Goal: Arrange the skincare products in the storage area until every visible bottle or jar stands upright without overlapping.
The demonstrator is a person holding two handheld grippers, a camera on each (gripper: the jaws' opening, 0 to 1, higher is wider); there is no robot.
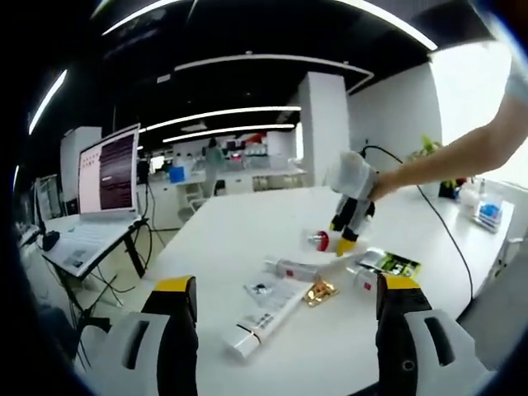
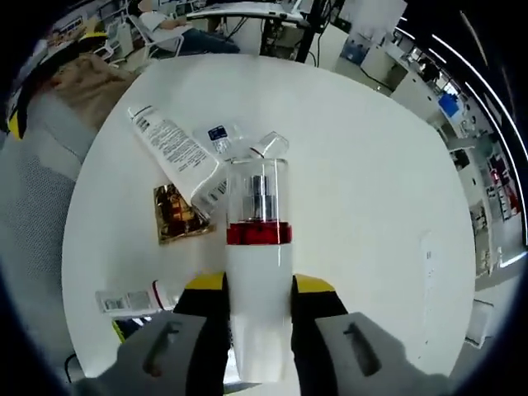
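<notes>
Right claw (image 2: 258, 297) clenched on bottle (image 2: 258, 272), held over table (image 2: 363, 190). Bottle's long axis runs straight out along the jaws, clear cap forward; its base is hidden between them. Tube (image 2: 177, 153) lies flat ahead-left, foil sachet (image 2: 175, 213) beside it. Left claw (image 1: 285, 301) released, well back from items; small labels unreadable.

White pump bottle (image 2: 257, 272) with a red band and clear cap, gripped between the right gripper's (image 2: 257, 290) jaws and held above the white table (image 2: 371, 190), its cap end pointing away from the camera. Below it lie a white printed tube (image 2: 177, 157), a clear plastic-wrapped item (image 2: 239, 142) and a gold sachet (image 2: 177, 213), all flat and touching or overlapping. A small white tube (image 2: 132, 299) lies apart near the table edge.
</notes>
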